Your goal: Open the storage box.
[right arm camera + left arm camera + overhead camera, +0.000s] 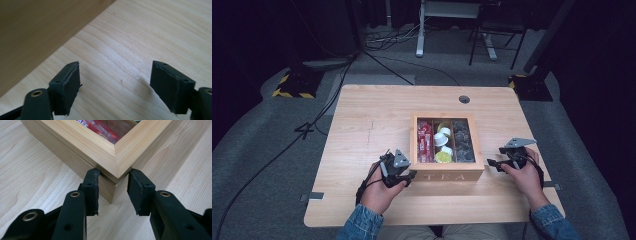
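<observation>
Left gripper point(112, 192): jaws clamped on the near left corner of the tea box point(447, 175), pads pressing its two sides just under the lid frame
Right gripper point(116, 85): jaws apart over bare table point(140, 37), nothing between them; box wall just beside its left jaw
Tea box: wooden, glass-topped, standing between the two grippers
Contents: red sachets point(425, 142) nearest the left gripper
</observation>
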Demonstrator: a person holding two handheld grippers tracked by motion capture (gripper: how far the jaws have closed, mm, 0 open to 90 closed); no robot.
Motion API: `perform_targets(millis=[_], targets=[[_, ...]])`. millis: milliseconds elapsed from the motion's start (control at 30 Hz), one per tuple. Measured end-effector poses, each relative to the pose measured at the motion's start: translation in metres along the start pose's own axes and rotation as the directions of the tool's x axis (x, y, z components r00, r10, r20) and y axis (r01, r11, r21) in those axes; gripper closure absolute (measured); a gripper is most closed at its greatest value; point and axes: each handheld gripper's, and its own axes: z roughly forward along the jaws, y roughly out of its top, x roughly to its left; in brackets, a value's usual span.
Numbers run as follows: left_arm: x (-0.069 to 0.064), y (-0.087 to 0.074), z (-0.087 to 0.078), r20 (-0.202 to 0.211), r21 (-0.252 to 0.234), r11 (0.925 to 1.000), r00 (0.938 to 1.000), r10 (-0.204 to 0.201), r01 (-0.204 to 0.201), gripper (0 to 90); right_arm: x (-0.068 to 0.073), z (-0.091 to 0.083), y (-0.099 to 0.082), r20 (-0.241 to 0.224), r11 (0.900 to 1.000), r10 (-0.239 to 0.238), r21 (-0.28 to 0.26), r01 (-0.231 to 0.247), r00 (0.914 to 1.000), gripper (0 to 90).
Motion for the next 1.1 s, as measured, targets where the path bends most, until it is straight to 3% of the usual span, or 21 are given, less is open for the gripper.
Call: perform_targets(millis=[233, 267, 333, 467, 500, 633, 800, 900, 1100], targets=[[0.0, 0.0, 0.0, 0.001, -0.003, 1.0, 1.0, -0.005, 0.005, 61.6, 0.017, -0.03, 0.016, -0.038, 0.9976, -0.047, 0.048, 0.049, 0.9982, 22.9], [0.0, 0.001, 0.0, 0.002, -0.003, 1.0, 1.0, -0.006, 0.006, 61.6, 0.026, -0.042, 0.024, -0.064, 0.9962, -0.078, 0.035, 0.08, 0.9949, 25.8], [0.0, 0.001, 0.0, 0.003, -0.002, 1.0, 1.0, -0.007, 0.007, 61.5, 0.033, -0.05, 0.03, -0.089, 0.9949, -0.097, 0.019, 0.099, 0.9914, 26.1], [0.0, 0.001, 0.0, 0.006, -0.002, 1.0, 0.9999, -0.009, 0.009, 61.5, 0.045, -0.062, 0.038, -0.107, 0.9902, -0.135, 0.023, 0.138, 0.9851, 22.9], [0.0, 0.001, 0.0, 0.005, -0.002, 1.0, 0.9999, -0.009, 0.009, 61.5, 0.055, -0.069, 0.043, -0.094, 0.9812, -0.187, 0.031, 0.19, 0.9779, 21.7], [0.0, 0.001, 0.0, 0.003, -0.006, 0.9999, 0.9999, -0.012, 0.012, 61.5, 0.067, -0.07, 0.047, -0.104, 0.9758, -0.216, 0.011, 0.218, 0.9708, 20.5], [0.0, 0.001, 0.0, 0.004, -0.013, 0.9998, 0.9999, -0.016, 0.016, 61.6, 0.082, -0.057, 0.049, -0.131, 0.9674, -0.252, -0.006, 0.253, 0.9589, 22.8], [0.0, 0.001, 0.0, 0.005, -0.016, 0.9997, 0.9999, -0.016, 0.017, 61.7, 0.087, -0.048, 0.047, -0.096, 0.9619, -0.273, -0.04, 0.27, 0.9572, 21.8], [0.0, 0.001, 0.0, 0.008, -0.026, 0.9995, 0.9998, -0.019, 0.02, 61.7, 0.089, -0.042, 0.046, -0.103, 0.9585, -0.284, -0.062, 0.278, 0.9534, 21.1]])
